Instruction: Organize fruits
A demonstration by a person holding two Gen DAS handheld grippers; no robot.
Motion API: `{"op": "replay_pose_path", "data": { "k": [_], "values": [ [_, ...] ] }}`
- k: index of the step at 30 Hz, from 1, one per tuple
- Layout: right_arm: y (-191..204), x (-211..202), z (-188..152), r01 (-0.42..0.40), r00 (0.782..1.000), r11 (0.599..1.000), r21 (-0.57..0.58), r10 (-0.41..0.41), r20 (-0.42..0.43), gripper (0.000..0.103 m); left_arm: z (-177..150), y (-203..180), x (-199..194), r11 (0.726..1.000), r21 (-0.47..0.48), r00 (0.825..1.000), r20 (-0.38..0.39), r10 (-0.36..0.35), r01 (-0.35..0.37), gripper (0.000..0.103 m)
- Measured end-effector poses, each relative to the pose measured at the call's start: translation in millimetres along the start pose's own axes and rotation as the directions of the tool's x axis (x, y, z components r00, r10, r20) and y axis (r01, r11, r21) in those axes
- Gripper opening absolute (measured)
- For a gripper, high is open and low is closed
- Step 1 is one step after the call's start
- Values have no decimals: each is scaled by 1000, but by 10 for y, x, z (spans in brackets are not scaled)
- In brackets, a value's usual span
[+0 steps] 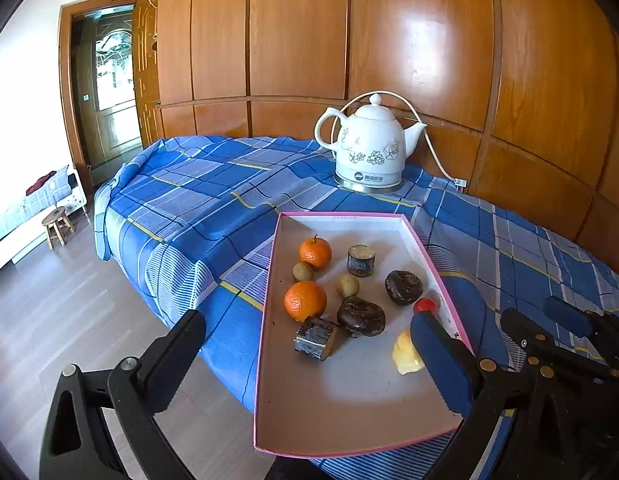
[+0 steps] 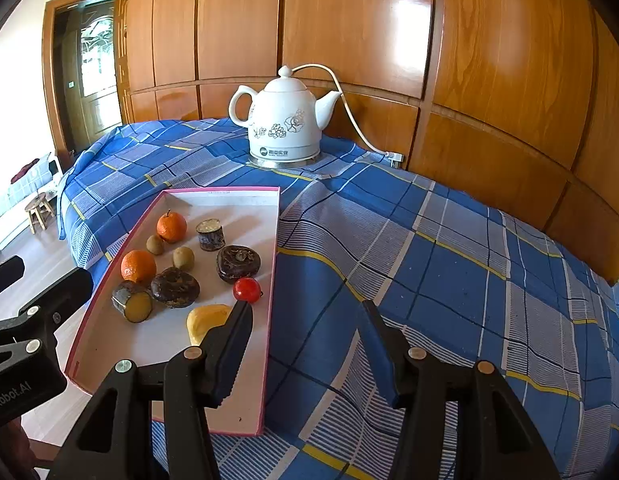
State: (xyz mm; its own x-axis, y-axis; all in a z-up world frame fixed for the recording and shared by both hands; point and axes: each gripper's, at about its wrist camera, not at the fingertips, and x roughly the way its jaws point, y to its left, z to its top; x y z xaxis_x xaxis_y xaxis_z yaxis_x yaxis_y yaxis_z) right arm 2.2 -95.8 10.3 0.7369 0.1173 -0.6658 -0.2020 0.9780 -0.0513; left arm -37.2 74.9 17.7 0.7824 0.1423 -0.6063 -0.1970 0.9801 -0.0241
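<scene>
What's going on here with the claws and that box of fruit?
A person holds two claws over a pink-edged box on a blue plaid cloth, sorting fruit. Both the left claw and right claw are open and empty. The oranges, red tomato and other pieces lie untouched inside.

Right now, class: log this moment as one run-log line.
left gripper: open, empty | right gripper: open, empty | fruit: all in tray | kettle: behind tray

Tong finger (image 1: 441, 364) hides part of yellow fruit (image 1: 405, 354)
</scene>
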Motion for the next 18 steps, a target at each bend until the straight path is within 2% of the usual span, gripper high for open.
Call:
{"op": "replay_pose_path", "data": {
  "k": [18],
  "values": [
    [-27,23,-3,-8,1000,1000,1,8,-6,55,3,-8,49,1000,-1,1000,-15,-20,20,102]
  ]
}}
